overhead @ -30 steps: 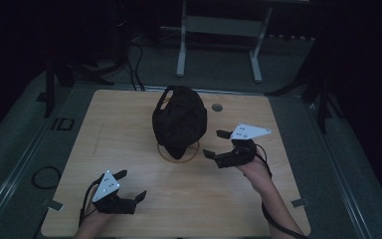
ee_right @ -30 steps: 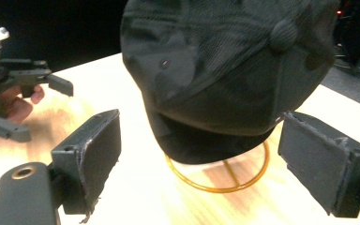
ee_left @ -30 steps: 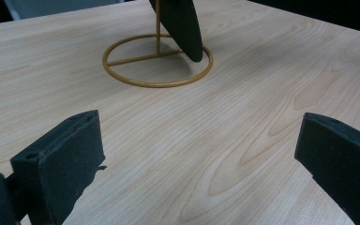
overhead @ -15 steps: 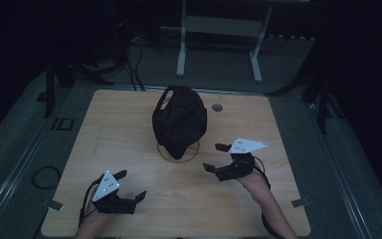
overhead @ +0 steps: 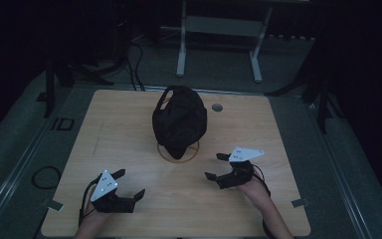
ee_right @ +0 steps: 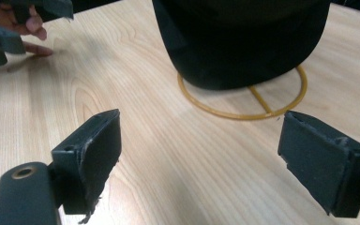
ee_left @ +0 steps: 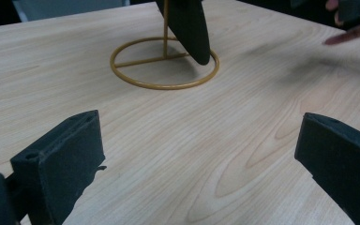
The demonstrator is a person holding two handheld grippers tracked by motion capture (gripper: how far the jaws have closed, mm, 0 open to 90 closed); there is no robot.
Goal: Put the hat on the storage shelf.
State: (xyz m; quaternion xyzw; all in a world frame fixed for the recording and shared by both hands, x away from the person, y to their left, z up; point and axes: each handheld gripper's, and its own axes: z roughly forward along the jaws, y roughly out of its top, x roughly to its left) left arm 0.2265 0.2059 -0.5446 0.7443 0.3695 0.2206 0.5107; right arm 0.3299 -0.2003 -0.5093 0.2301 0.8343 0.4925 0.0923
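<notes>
Cap (overhead: 180,122) on its stand (overhead: 179,152), brim apparently pointing toward the person.

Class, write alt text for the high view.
A black cap sits on a gold wire stand mid-table. Nearer the person, the left gripper and right gripper rest open, both apart from the cap.

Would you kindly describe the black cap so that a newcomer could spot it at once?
Start at the light wooden table and look to its middle, just beyond the two tongs. There the black cap sits perched on a gold wire stand with a ring base. It is the table's one raised, dark, rounded thing.
</notes>
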